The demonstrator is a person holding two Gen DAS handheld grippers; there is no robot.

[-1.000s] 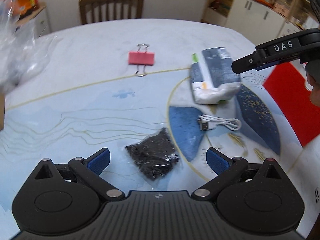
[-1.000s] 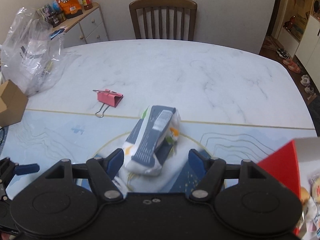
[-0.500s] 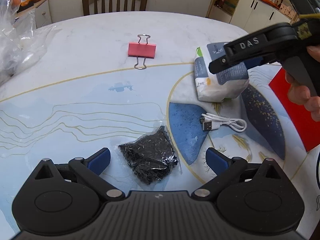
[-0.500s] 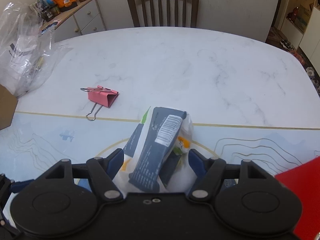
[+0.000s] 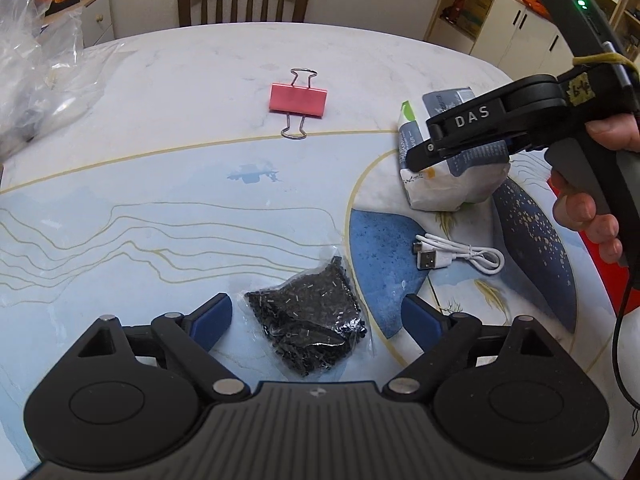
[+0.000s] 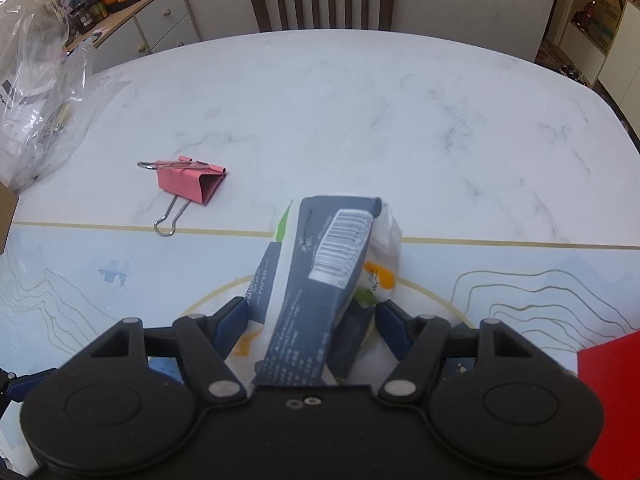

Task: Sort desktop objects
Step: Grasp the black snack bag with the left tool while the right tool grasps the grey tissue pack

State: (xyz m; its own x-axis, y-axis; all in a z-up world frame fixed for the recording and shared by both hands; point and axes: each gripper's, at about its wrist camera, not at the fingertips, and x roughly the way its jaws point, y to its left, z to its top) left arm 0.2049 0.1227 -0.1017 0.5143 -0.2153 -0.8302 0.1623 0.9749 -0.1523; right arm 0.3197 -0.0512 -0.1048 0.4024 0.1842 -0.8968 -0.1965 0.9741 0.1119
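L gripper [image 5: 316, 312] is pointing steeply down at the table [image 5: 192, 80], fingers spread w/ a clear bag of small black bits [image 5: 310, 320] lying between them. Jaws have just been closing in a bit, but the blue pads [image 5: 212, 316] aren't touching the bag; gaps showing on both sides. Bag is sitting flat on the printed mat [image 5: 120, 216], closer to the L pad than the R one.

Ahead of the L fingers & off to their right: a coiled white USB cable [image 5: 456, 254] on the mat's blue patch. Further ahead, roughly centred btwn the fingers, a pink binder clip [image 5: 298, 98] is resting on the bare marble, one wire handle crossing the mat's gold edge line.

R gripper [image 6: 312, 320] is also aiming down, fingers spread around a tissue pack [image 6: 320, 280] (grey/white wrap, barcode up). Pack is lying lengthwise between the pads [image 6: 230, 326], running forward past the tips; L pad looks right up against the wrap, R pad just beside it. Can't tell if they're actually squeezing. In the L wrist view the person's hand [image 5: 588, 208] is wrapping the R gripper's handle, its finger arm hanging over the pack.

From the R fingers, the clip is ahead-left; a red sheet [image 6: 612, 400] is at far right; a crumpled clear plastic bag [image 6: 36, 92] is far left.
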